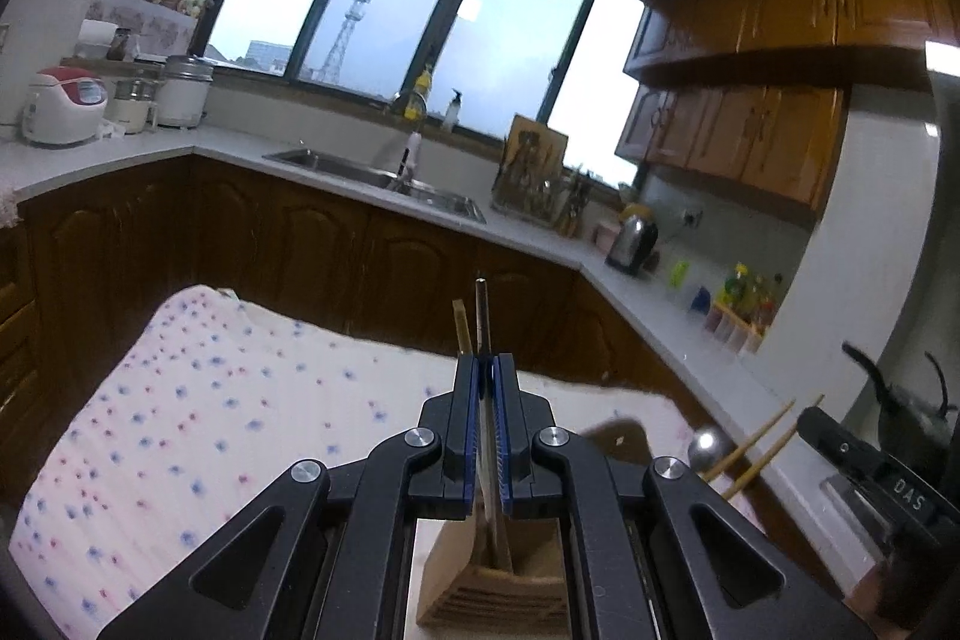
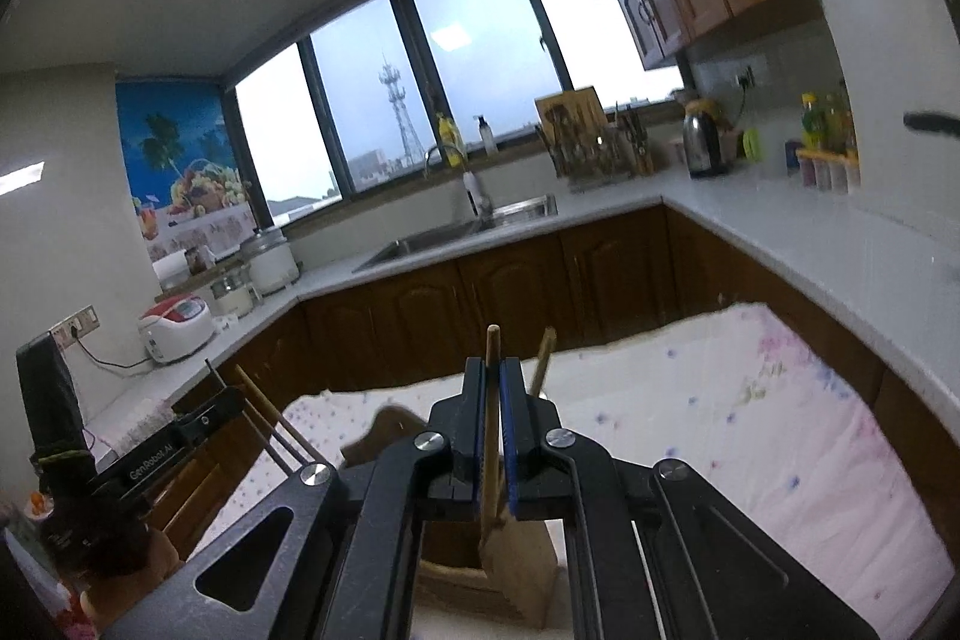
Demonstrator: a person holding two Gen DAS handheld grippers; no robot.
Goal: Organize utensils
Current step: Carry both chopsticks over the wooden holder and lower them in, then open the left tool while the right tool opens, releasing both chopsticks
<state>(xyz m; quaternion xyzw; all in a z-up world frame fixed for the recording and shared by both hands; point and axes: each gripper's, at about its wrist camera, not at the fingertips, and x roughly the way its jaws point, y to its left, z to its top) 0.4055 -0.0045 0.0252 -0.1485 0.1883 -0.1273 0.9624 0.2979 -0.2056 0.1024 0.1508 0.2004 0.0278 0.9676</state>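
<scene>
Above the slotted light-wood utensil holder (image 1: 498,589), which stands on the white cloth with small blue and pink flowers (image 1: 198,400), I have both tools clenched on something thin. My left gripper (image 1: 487,370) is closed on a slim grey metal utensil handle (image 1: 481,307), upright, its lower end running down into the holder's top; a pale wooden stick (image 1: 461,325) rises just beside it, and I cannot tell whether the pads catch that too. My right gripper (image 2: 493,376) pinches a round light-wood chopstick (image 2: 492,346) above the same holder (image 2: 516,574), with a second tan stick (image 2: 545,355) leaning just past the jaws, apart from them. I judge all of these light and stiff, so weight is no worry; slip is. The metal handle looks smooth and will likely twist or slide between flat pads, so I would hold it mid-shaft, squarely. The chopstick, being round, may roll, so a grip near its upper third keeps it vertical over its slot. Beside the holder a shiny round steel spoon bowl (image 1: 708,445) shows near two more wooden chopsticks (image 1: 762,442).
</scene>
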